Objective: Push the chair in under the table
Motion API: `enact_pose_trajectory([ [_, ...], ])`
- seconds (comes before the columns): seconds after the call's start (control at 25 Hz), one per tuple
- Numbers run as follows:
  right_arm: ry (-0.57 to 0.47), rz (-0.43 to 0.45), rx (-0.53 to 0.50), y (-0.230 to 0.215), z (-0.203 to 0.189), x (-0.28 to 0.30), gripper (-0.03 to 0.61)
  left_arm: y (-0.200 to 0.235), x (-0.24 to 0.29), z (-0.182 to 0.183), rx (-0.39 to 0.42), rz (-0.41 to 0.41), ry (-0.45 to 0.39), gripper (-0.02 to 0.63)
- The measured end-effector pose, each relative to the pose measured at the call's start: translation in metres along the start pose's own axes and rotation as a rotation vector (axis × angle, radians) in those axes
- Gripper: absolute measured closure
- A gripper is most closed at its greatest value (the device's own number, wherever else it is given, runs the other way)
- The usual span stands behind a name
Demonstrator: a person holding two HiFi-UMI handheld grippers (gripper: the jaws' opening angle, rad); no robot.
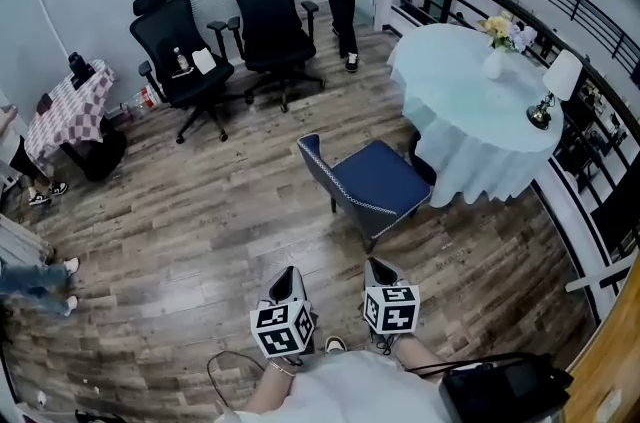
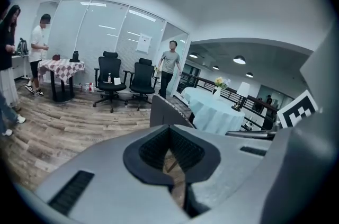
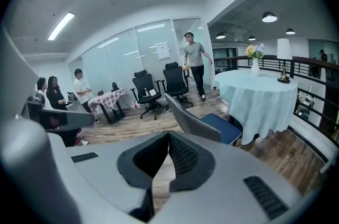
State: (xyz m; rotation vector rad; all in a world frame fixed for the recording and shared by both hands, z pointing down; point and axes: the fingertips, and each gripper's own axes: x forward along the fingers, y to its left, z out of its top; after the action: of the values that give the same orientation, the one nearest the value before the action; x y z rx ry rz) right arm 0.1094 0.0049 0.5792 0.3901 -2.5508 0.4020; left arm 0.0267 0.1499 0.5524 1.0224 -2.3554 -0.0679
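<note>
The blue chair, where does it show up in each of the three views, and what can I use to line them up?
Head view: blue chair at centre, just left of the table, seat facing it.
Left gripper view: mid-frame, only its grey backrest shows.
Right gripper view: centre-right, backrest and blue seat both visible.
Shared landmark: the round table with the pale cloth, right of the chair in every view.

Chairs: three. One blue chair (image 1: 375,179), two black office chairs (image 1: 268,26).
Tables: two. One round table (image 1: 450,96) in pale cloth, one small checked-cloth table (image 1: 68,109).
On the round one: one vase of flowers (image 1: 496,51), one table lamp (image 1: 562,74).
Grippers: two, left gripper (image 1: 289,273) and right gripper (image 1: 380,266).
People (image 3: 195,61): four (counted in the right gripper view; three bunch by the checked table).
</note>
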Motion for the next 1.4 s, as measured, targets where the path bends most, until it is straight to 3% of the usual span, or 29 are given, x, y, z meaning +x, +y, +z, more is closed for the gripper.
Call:
enact_pose_trajectory([
  [0.36,0.012,-0.057,0.066,-0.031,0.004,0.017,0.560,-0.010,0.035,0.018,0.047,-0.055,0.027,0.609],
  [0.72,0.009,-0.110,0.099,-0.037,0.017,0.054,0.560,0.006,0.087,0.034,0.084,-0.107,0.066,0.609],
  [1.04,-0.028,-0.230,0.191,-0.054,0.058,0.107,0.560,0.016,0.164,0.091,0.193,-0.219,0.074,0.609],
  [1.4,-0.023,-0.304,0.235,-0.053,0.099,0.173,0.560,0.039,0.229,0.130,0.237,-0.327,0.131,0.610],
])
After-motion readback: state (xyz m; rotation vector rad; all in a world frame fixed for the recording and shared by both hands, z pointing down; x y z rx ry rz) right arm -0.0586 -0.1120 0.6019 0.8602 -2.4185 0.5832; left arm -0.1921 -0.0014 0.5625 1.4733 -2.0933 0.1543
